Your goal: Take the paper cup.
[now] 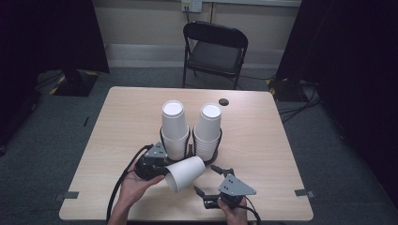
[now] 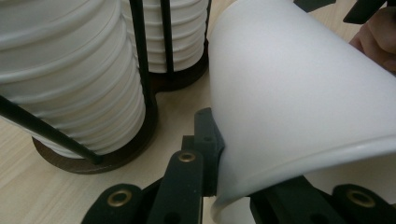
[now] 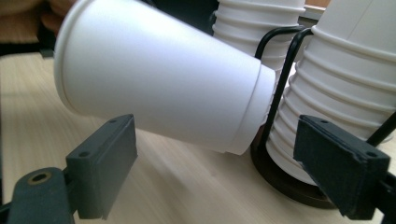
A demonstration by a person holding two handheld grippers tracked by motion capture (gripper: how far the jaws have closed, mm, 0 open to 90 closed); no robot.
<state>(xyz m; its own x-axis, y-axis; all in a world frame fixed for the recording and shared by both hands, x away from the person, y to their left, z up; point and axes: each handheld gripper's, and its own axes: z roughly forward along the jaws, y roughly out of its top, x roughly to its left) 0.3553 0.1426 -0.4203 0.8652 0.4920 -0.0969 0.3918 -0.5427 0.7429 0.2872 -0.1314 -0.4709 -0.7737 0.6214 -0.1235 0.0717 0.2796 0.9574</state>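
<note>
Dim surroundings, soft close-up blur

Two tall stacks of white ribbed paper cups [image 1: 191,129] in a dark wire holder with round wooden bases [image 2: 107,156] block the middle of the pale wooden worktop [image 1: 122,122]. A single white paper cup [image 1: 185,173], lying tilted, bars the near gap at 6 o'clock of them. Bare worktop lies open at 9, 3 and 12 o'clock, save a small dark round disc [image 1: 224,101] at 1 o'clock.
</note>
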